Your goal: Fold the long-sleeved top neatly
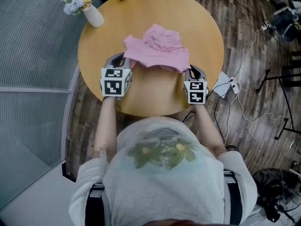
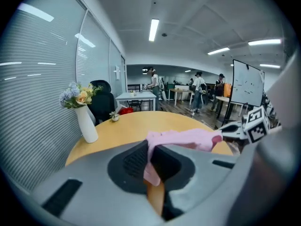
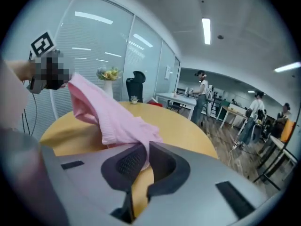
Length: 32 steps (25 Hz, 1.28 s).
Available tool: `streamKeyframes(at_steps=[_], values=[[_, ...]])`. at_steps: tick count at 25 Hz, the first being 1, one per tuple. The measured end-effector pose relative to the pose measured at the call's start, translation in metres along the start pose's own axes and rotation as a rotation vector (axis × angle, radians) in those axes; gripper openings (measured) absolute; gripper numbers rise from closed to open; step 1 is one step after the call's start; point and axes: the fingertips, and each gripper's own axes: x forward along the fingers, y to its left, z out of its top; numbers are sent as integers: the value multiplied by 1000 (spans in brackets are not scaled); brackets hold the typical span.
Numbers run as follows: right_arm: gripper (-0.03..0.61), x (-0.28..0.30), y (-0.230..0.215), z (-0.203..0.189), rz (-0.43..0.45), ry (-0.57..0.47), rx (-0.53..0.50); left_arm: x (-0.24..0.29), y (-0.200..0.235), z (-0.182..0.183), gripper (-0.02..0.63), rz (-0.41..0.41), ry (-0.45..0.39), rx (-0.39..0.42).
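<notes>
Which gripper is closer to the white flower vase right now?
Left. The left gripper, shut on the pink top, sits on the same side of the table as the white vase; the right gripper holds the top's other end, farther away.

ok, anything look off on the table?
Only the pink top: crumpled in a heap near the front edge of the table, not flat. The left gripper and right gripper each pinch its near edge. Vase upright, nothing spilled.

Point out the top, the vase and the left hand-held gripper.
top (image 1: 157, 51): head view, middle of the bunched pink cloth.
vase (image 1: 94, 16): head view, its white body.
left hand-held gripper (image 2: 149, 150): left gripper view, between its jaws, which are shut on the top's edge.
</notes>
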Motion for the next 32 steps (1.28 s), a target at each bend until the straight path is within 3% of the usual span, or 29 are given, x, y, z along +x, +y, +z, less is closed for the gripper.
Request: streamKeyframes(at_steps=[6, 12, 20, 26, 32], values=[[35, -22, -29, 67, -68, -149, 1, -6, 3, 16, 17, 25, -45, 68], [35, -26, -58, 174, -67, -301, -127, -16, 29, 101, 17, 67, -151, 207], [35, -18, -86, 302, -15, -372, -215, -11, 76, 198, 17, 123, -244, 307], [35, -39, -91, 314, 21, -384, -257, -32, 69, 227, 17, 128, -306, 316], [35, 14, -97, 295, 58, -269, -250, 18, 81, 220, 17, 87, -224, 330]])
